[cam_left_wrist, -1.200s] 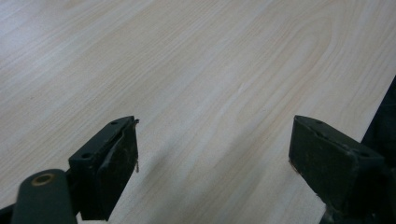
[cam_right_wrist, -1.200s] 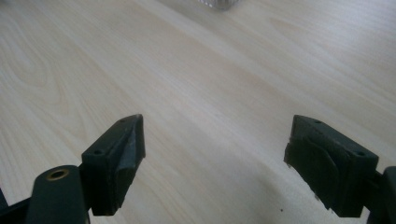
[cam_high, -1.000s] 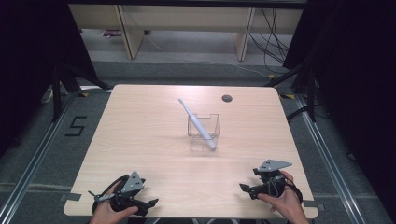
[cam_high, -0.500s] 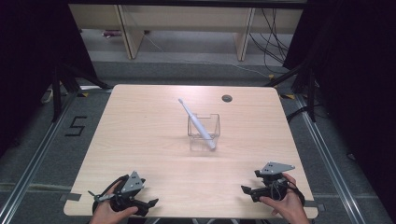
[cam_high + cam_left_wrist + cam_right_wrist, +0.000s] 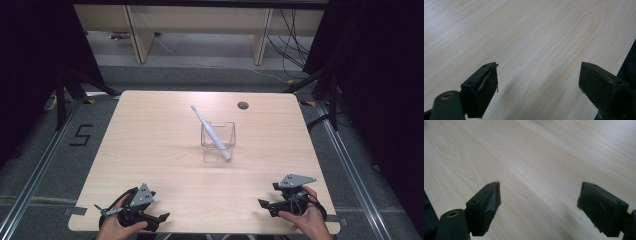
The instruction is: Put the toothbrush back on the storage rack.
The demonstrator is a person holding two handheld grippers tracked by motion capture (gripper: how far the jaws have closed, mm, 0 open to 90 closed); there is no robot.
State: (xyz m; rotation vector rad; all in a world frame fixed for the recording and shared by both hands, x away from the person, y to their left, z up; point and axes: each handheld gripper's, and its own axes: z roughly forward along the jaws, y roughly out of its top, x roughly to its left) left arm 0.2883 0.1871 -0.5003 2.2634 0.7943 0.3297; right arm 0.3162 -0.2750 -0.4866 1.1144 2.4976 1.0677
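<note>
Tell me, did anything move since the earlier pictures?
Only a little. The right gripper slid slightly back toward the near edge of the table; its jaws are open and empty. The left gripper kept its place, open too. The toothbrush went on leaning in the clear box, untouched.

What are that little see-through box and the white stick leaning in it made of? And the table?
The box looks like clear, glossy plastic or glass; the table shows through it. The toothbrush looks like smooth white plastic, though it is small here. The table shows pale wood grain with a matte finish, possibly laminate.
</note>
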